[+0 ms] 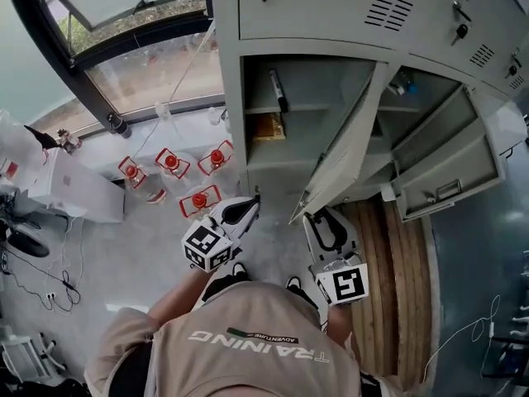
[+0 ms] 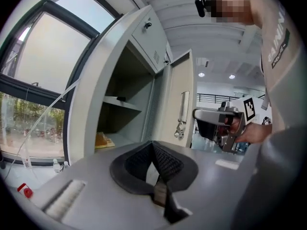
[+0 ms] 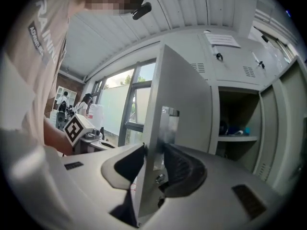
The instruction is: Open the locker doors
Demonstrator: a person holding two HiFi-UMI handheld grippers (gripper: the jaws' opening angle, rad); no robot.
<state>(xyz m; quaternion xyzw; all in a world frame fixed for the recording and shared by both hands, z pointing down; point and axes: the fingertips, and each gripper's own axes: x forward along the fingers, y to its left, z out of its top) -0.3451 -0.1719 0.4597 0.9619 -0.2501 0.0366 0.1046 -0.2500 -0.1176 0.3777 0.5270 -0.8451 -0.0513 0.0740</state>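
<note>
The grey lockers [image 1: 331, 15] stand ahead. Both lower compartments are open. The left compartment's door [image 1: 347, 151] swings out toward me, and its edge [image 3: 152, 143] runs between the jaws of my right gripper [image 1: 316, 216] [image 3: 153, 151]. Those jaws stand apart around the edge and its latch plate [image 3: 168, 126]; the pads do not visibly press on it. My left gripper [image 1: 246, 205] [image 2: 152, 145] hangs shut and empty left of that door, facing the open left compartment [image 2: 122, 109]. The right compartment's door [image 1: 450, 160] stands wide open. The upper doors [image 1: 314, 2] are closed.
A dark marker-like thing [image 1: 278, 89] and a yellow-brown thing [image 1: 269, 126] lie on the left compartment's shelves. Several red-capped bottles [image 1: 171, 162] stand on the floor by the window [image 1: 149, 64]. A white box [image 1: 74, 190] is at the left, wooden flooring [image 1: 388, 263] under the lockers.
</note>
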